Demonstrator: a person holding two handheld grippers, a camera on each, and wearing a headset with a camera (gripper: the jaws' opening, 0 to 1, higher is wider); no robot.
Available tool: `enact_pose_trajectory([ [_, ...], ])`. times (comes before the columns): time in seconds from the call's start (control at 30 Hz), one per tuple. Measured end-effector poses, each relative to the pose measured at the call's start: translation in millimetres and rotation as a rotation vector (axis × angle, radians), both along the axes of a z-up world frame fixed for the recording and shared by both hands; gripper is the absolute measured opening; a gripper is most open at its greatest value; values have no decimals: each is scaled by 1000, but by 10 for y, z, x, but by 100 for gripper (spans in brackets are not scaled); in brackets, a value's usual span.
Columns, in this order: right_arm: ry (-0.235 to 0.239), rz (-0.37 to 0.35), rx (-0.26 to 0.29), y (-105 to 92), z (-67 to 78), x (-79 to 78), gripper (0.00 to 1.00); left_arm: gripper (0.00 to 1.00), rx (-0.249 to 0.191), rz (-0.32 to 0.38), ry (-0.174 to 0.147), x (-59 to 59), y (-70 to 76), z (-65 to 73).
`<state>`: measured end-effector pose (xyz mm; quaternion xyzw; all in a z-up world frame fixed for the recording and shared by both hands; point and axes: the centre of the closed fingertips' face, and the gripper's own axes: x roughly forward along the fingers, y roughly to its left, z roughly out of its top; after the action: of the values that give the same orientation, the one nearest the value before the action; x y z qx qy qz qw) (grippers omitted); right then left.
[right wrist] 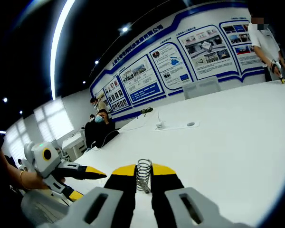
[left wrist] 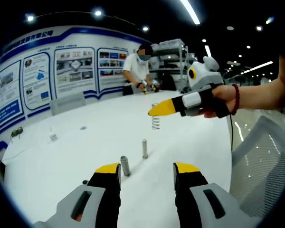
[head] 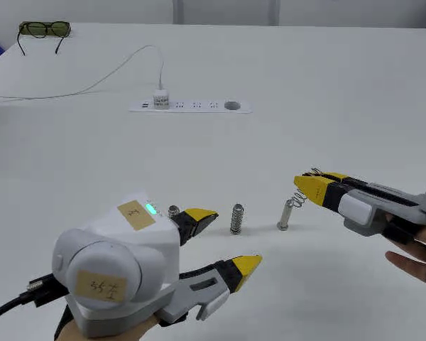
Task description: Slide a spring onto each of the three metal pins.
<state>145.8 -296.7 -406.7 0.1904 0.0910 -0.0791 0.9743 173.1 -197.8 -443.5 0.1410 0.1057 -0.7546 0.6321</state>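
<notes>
While the right hand-held gripper (head: 311, 186) reaches in from the right of the head view, its jaws are pressed together on the top end of a spring (head: 298, 197). The right gripper view confirms the grip, with the coil (right wrist: 143, 175) pinched between the two yellow tips. The spring hangs down at a slant, its lower end close above the bare pin (head: 285, 214). In the left gripper view there is a visible gap between the spring's lower end and the pin top.

The bare pin stands upright on the white tabletop (head: 305, 99), at the right end of a row of three. The middle pin (head: 237, 207) is upright and carries a second spring (head: 236, 220) around its shaft. The third pin (head: 173, 211) stands at the left end, just beside the upper jaw tip of the left hand-held gripper (head: 224, 240). It is partly hidden, so I cannot tell whether it bears a spring.

The left hand-held gripper sits low over the tabletop with its jaws well apart and nothing between them.

Farther back lie a power strip (head: 192, 106) with a plug and white cable, and a pair of glasses (head: 44, 30) at the far left corner.
</notes>
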Motion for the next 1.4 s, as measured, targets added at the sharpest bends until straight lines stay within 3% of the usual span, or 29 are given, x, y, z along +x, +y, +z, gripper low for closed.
enact_pose_trajectory([
  [0.17, 22, -2, -64, -61, -45, 24, 12, 49, 1, 43, 9, 103, 41, -4],
  [0.8, 91, -23, -163, -268, -276, 163, 12, 71, 21, 156, 10, 388, 123, -78],
  [1.03, 100, -24, -167, -296, -345, 192, 12, 78, 30, 181, 22, 440, 133, -120],
  [1.4, 120, -17, -186, -307, -431, 223, 12, 87, 44, 231, 70, 527, 153, -186],
])
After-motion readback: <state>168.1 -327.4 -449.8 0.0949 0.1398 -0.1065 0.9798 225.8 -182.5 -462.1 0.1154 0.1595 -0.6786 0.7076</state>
